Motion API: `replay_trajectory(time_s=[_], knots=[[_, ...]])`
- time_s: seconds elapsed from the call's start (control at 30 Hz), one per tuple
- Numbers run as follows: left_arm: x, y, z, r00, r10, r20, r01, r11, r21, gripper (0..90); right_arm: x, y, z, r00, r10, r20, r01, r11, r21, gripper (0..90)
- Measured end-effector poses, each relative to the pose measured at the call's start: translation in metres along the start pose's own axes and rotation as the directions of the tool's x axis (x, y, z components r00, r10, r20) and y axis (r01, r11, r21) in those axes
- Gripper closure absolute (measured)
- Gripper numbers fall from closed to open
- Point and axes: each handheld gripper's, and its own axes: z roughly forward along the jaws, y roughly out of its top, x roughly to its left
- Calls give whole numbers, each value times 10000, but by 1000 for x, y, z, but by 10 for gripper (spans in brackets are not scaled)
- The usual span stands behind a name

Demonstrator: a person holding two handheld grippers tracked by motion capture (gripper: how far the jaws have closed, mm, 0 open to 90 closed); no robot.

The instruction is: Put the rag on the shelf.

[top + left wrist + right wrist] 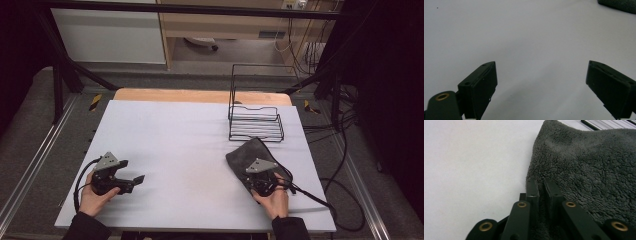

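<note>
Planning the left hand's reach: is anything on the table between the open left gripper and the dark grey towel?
Nothing visible. The left gripper rests open, with bare white table between it and the dark grey fleece towel. The right gripper is shut on the towel's near edge; the wire rack stands beyond.

The desk (190, 150) carries a pale sheet over a wooden top. A black wire rack (255, 117) stands at the far right of it. A dark grey cloth (247, 156) lies flat just in front of the rack. The right claw (261, 181) rests on the cloth's near edge, held by the right hand (274, 199). The left claw (134, 181) sits well apart at the near left, over bare sheet, jaws spread.
</note>
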Motion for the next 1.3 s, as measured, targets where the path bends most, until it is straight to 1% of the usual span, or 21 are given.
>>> replay_trajectory(time_s=[0.07, 0.17, 0.23, 0.3, 0.4, 0.47, 0.6, 0.63, 0.7, 0.73, 0.77, 0.8, 0.83, 0.87, 0.93, 0.97, 1.0, 1.07, 1.13, 1.23, 1.3], knots=[[0, 0, 0, 10000, -15, 4, 15, 10000, -8, 103, -1, 1, 0, 10000, 41, -50, -42, 10000, -49, 855], [0, 0, 0, 10000, -23, -1, 23, 10000, -12, 103, -2, 2, -3, 9994, 273, -224, -275, 9996, -111, 861], [0, 0, 0, 10000, -13, -3, 13, 10000, -6, 103, -3, 3, -4, 9991, 325, -258, -329, 9993, -152, 862], [0, 0, 0, 10000, -45, 3, 45, 10000, -42, 104, -3, 5, -9, 9973, 552, -489, -573, 9974, -429, 864], [0, 0, 0, 10000, -39, -2, 39, 10000, -30, 104, -3, 8, -11, 9963, 599, -609, -633, 9965, -554, 865], [0, 0, 0, 10000, -44, -4, 44, 10000, -36, 104, 0, 13, -12, 9943, 670, -832, -731, 9947, -727, 864], [0, 0, 0, 10000, -66, -17, 66, 10000, -53, 104, 6, 18, -12, 9931, 659, -973, -740, 9938, -825, 864], [0, 0, 0, 10000, -75, -16, 75, 10000, -52, 104, 9, 20, -11, 9914, 762, -1060, -856, 9925, -874, 863], [0, 0, 0, 10000, -73, -20, 73, 10000, -51, 104, 10, 21, -10, 9902, 833, -1119, -935, 9916, -896, 863], [0, 0, 0, 10000, -76, -25, 76, 10000, -48, 104, 12, 24, -9, 9880, 955, -1214, -1072, 9898, -936, 863], [0, 0, 0, 10000, -76, -25, 76, 10000, -48, 104, 12, 24, -9, 9880, 955, -1214, -1072, 9898, -936, 863], [0, 0, 0, 10000, -71, -37, 71, 10000, -43, 104, 14, 25, -8, 9857, 1074, -1299, -1200, 9884, -932, 863], [0, 0, 0, 10000, -57, -52, 57, 10000, -39, 104, 15, 26, -6, 9840, 1130, -1374, -1264, 9877, -925, 863], [0, 1, 0, 10000, -68, -54, 68, 10000, -39, 103, 18, 29, -4, 9805, 1248, -1519, -1397, 9859, -917, 863], [1, 1, 0, 10000, -68, -66, 67, 10000, -44, 103, 21, 31, -3, 9791, 1270, -1589, -1425, 9857, -903, 863], [1, 1, 0, 10000, -63, -69, 63, 10000, -44, 103, 26, 36, 0, 9758, 1345, -1723, -1517, 9843, -906, 863], [1, 1, 0, 10000, -66, -60, 66, 10000, -43, 103, 26, 36, 0, 9758, 1345, -1723, -1517, 9843, -906, 863], [0, 1, 0, 10000, -47, -68, 46, 10000, -33, 103, 35, 43, 6, 9718, 1407, -1890, -1596, 9832, -886, 863], [0, 1, 0, 10000, -46, -63, 46, 10000, -34, 102, 40, 47, 11, 9717, 1393, -1907, -1585, 9833, -897, 863], [1, 1, -1, 10000, -74, -63, 74, 10000, -50, 103, 46, 52, 17, 9661, 1543, -2069, -1743, 9812, -824, 863], [1, 1, -1, 9999, -81, -72, 81, 10000, -47, 103, 50, 55, 20, 9670, 1531, -2036, -1729, 9814, -833, 863]])
